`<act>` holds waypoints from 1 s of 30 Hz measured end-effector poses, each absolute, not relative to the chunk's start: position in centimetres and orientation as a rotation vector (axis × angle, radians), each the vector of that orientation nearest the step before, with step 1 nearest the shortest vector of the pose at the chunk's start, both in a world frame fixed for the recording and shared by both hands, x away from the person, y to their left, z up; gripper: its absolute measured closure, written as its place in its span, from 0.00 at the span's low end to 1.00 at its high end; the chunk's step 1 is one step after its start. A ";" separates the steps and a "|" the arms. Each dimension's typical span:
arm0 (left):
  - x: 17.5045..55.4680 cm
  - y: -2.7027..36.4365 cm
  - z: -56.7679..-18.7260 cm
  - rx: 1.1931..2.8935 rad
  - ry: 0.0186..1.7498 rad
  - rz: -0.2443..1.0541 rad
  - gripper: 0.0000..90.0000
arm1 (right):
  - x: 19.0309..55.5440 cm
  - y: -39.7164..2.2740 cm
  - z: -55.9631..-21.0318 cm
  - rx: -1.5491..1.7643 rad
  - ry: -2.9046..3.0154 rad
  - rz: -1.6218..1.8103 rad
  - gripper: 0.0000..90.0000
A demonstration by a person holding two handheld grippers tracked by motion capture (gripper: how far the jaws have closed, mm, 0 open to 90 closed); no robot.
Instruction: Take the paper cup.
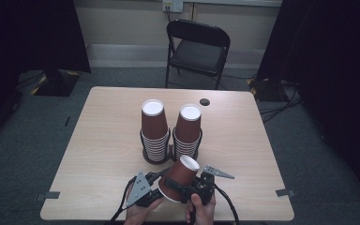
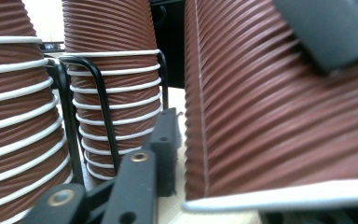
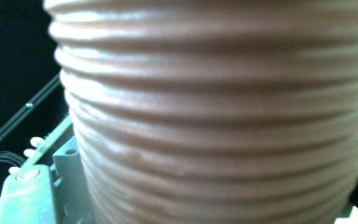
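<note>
A ribbed brown cup (image 1: 179, 178) is held tilted above the surface's (image 1: 103, 140) near edge, clamped by the right gripper (image 1: 183, 189), just in front of two cup stacks (image 1: 154, 133), while the left gripper (image 1: 157, 180) is seen beside it, its grip unclear.

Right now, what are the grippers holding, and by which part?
A brown ribbed paper cup, tilted upside down, is clamped around its lower wall near the white rim by the right gripper. Whether the left gripper grips it cannot be told.

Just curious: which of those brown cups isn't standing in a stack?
The tilted cup nearest the person, held between the two grippers; the rest sit nested upside down in two stacks.
</note>
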State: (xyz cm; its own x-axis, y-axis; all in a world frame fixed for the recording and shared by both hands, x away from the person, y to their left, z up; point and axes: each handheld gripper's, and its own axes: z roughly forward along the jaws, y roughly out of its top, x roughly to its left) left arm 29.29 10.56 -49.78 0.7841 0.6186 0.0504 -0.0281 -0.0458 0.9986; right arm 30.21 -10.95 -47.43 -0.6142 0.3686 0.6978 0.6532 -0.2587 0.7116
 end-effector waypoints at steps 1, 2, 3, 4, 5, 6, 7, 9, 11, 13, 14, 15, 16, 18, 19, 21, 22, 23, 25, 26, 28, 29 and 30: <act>29.2 10.6 -49.8 1.540 0.492 0.558 0.82 | 30.2 -10.9 -47.5 -1.257 -1.770 -1.964 0.16; 29.2 10.6 -49.8 1.539 0.492 0.557 0.82 | 30.2 -10.8 -47.5 -1.252 -1.772 -1.958 0.15; 29.2 10.7 -49.8 1.533 0.491 0.549 0.83 | 30.2 -10.8 -47.6 -1.248 -1.773 -1.959 0.15; 29.3 10.7 -49.8 1.530 0.489 0.543 0.85 | 30.2 -10.8 -47.6 -1.244 -1.770 -1.958 0.14; 29.2 10.7 -49.8 1.526 0.491 0.540 0.85 | 30.3 -10.8 -47.6 -1.240 -1.768 -1.959 0.14; 29.2 10.8 -49.8 1.526 0.491 0.541 0.86 | 30.3 -10.8 -47.6 -1.235 -1.765 -1.960 0.13; 29.2 10.8 -49.8 1.528 0.493 0.539 0.87 | 30.3 -10.8 -47.6 -1.230 -1.767 -1.961 0.13; 29.3 10.8 -49.9 1.523 0.495 0.532 0.88 | 30.4 -10.8 -47.6 -1.235 -1.766 -1.949 0.12; 29.3 10.9 -49.9 1.525 0.506 0.527 0.89 | 30.4 -10.7 -47.6 -1.234 -1.773 -1.955 0.11; 29.3 11.1 -49.9 1.525 0.511 0.520 0.91 | 30.4 -10.8 -47.6 -1.256 -1.775 -1.961 0.11; 29.3 11.1 -49.9 1.527 0.512 0.517 0.92 | 30.4 -11.0 -47.5 -1.266 -1.771 -1.968 0.11; 29.3 11.1 -49.8 1.531 0.514 0.513 0.92 | 30.5 -11.1 -47.5 -1.275 -1.768 -1.970 0.12; 29.3 11.0 -49.8 1.532 0.515 0.511 0.93 | 30.5 -11.2 -47.4 -1.283 -1.769 -1.976 0.11; 29.3 11.0 -49.8 1.529 0.516 0.501 0.93 | 30.5 -11.3 -47.4 -1.287 -1.771 -1.983 0.10; 29.3 11.0 -49.8 1.529 0.517 0.502 0.93 | 30.4 -11.3 -47.4 -1.285 -1.772 -1.985 0.10; 29.3 11.1 -49.8 1.529 0.520 0.502 0.93 | 30.4 -11.4 -47.4 -1.284 -1.776 -1.988 0.10; 29.3 11.1 -49.8 1.529 0.521 0.500 0.93 | 30.5 -11.4 -47.4 -1.283 -1.775 -1.991 0.10; 29.3 11.1 -49.7 1.528 0.522 0.492 0.94 | 30.5 -11.4 -47.3 -1.284 -1.773 -1.992 0.10; 29.3 11.1 -49.7 1.531 0.523 0.486 0.94 | 30.5 -11.5 -47.3 -1.286 -1.778 -2.001 0.10; 29.3 11.2 -49.7 1.529 0.524 0.483 0.94 | 30.5 -11.5 -47.3 -1.286 -1.778 -2.003 0.10; 29.3 11.2 -49.7 1.531 0.525 0.482 0.94 | 30.5 -11.6 -47.2 -1.296 -1.774 -2.013 0.09; 29.3 11.2 -49.7 1.528 0.523 0.477 0.94 | 30.6 -11.7 -47.2 -1.302 -1.772 -2.019 0.09; 29.3 11.3 -49.7 1.530 0.520 0.471 0.95 | 30.6 -11.9 -47.1 -1.296 -1.772 -2.016 0.10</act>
State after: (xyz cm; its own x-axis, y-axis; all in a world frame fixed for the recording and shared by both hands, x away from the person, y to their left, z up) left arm 29.31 11.26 -49.65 0.8068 0.5903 -0.0242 0.0346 -0.0062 0.9994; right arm 30.59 -11.85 -47.10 -0.6115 0.4049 0.6798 0.6222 -0.2847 0.7293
